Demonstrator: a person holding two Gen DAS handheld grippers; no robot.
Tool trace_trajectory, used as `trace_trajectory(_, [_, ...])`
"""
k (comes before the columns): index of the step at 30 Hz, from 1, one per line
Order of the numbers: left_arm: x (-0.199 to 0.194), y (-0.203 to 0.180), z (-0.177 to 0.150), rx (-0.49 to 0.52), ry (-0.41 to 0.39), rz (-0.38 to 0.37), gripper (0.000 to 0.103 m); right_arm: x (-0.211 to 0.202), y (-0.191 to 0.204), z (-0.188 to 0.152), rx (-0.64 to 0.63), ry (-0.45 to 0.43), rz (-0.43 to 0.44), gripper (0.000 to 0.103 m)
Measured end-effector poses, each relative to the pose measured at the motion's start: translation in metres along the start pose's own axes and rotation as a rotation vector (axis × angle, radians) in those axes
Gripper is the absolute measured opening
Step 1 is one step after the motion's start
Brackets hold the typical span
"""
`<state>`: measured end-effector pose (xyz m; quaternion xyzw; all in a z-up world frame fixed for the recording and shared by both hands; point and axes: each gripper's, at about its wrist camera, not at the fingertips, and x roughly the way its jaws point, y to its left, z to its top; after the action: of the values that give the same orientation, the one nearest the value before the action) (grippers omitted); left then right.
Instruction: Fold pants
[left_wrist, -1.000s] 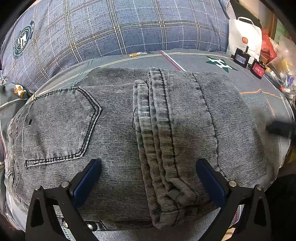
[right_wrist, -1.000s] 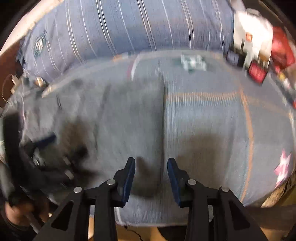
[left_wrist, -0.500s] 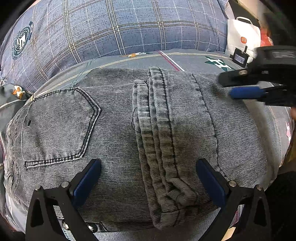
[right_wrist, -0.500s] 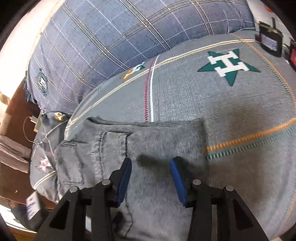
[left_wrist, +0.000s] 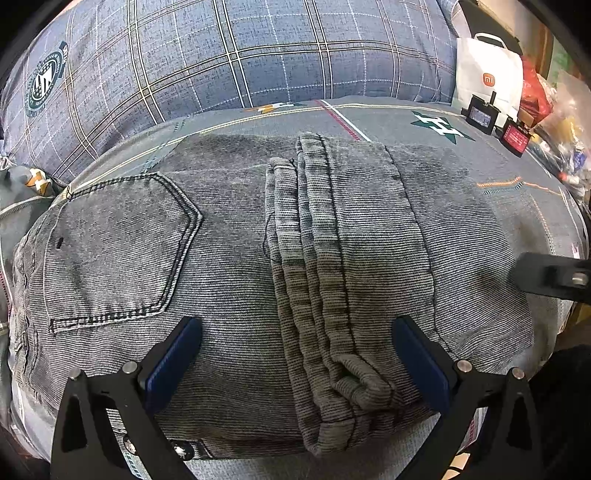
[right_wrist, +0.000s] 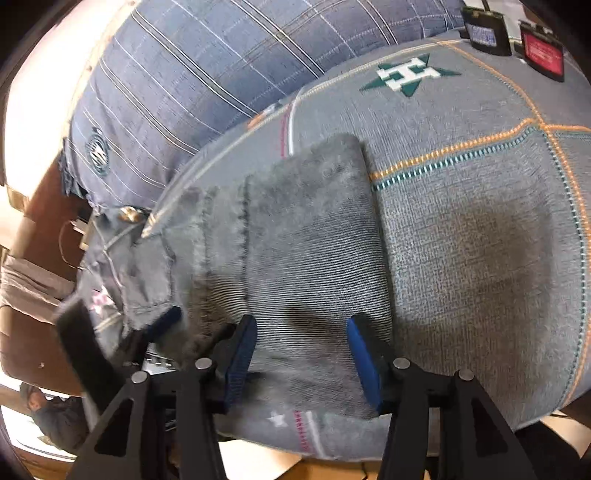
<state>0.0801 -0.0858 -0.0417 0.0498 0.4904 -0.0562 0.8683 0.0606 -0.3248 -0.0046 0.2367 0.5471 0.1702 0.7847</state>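
Observation:
Grey denim pants (left_wrist: 229, 266) lie folded on the bed, back pocket at the left, leg cuffs laid across the middle. My left gripper (left_wrist: 295, 354) is wide open just above the near edge of the pants, one finger each side of the cuffs. My right gripper (right_wrist: 301, 354) is open over the right end of the pants (right_wrist: 306, 251), holding nothing. Part of its black frame shows at the right edge of the left wrist view (left_wrist: 550, 280). The left gripper shows blurred at the left of the right wrist view (right_wrist: 122, 339).
A plaid blue pillow (left_wrist: 229, 55) lies behind the pants on the grey bedspread (right_wrist: 480, 240). A white bag (left_wrist: 487, 81) and two small black devices (left_wrist: 480, 116) stand at the far right edge. The bed's near edge is just below both grippers.
My right gripper has swung down and back toward the near right end of the pants and opened wider. The left gripper and the pants have not moved.

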Motion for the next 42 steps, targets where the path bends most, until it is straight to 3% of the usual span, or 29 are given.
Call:
trace_trajectory(3, [0.000,-0.001,0.000,-0.004,-0.002,0.004,0.103,-0.012,0.007,-0.012,-0.027,-0.031,0.030,0.056])
trace_trajectory(6, [0.000,-0.002,0.000,0.000,0.000,0.005,0.103,0.011,-0.006,-0.022,0.002,0.034,-0.010,0.060])
trace_trajectory(10, [0.000,0.000,-0.001,-0.002,0.001,0.004,0.103,-0.001,-0.007,-0.018,0.039,0.000,0.032,0.059])
trace_trajectory(16, [0.000,0.000,-0.002,0.003,-0.004,-0.001,0.103,-0.007,0.017,0.016,-0.017,-0.043,0.037,0.059])
trace_trajectory(19, [0.000,0.000,-0.001,0.005,-0.004,-0.003,0.103,0.006,0.025,0.039,-0.021,-0.042,0.055,0.059])
trace_trajectory(23, [0.001,0.001,0.000,0.009,-0.002,-0.006,0.103,0.039,0.017,0.071,-0.028,-0.013,-0.019,0.060])
trace_trajectory(25, [0.001,0.002,0.000,0.010,-0.004,-0.010,0.103,0.048,0.008,0.073,0.005,-0.013,0.005,0.060])
trace_trajectory(31, [0.002,0.002,0.000,0.009,-0.012,-0.009,0.103,0.020,0.026,0.065,-0.037,-0.057,0.005,0.062])
trace_trajectory(34, [0.001,0.001,-0.001,0.008,-0.010,-0.006,0.103,0.039,0.012,0.061,-0.019,0.001,-0.041,0.066])
trace_trajectory(36, [0.001,0.002,-0.001,0.008,-0.006,-0.012,0.103,0.035,0.011,0.059,-0.014,-0.028,-0.027,0.065])
trace_trajectory(42, [0.002,0.002,0.001,0.008,-0.003,-0.014,0.103,-0.003,0.030,0.030,-0.063,-0.059,-0.031,0.065])
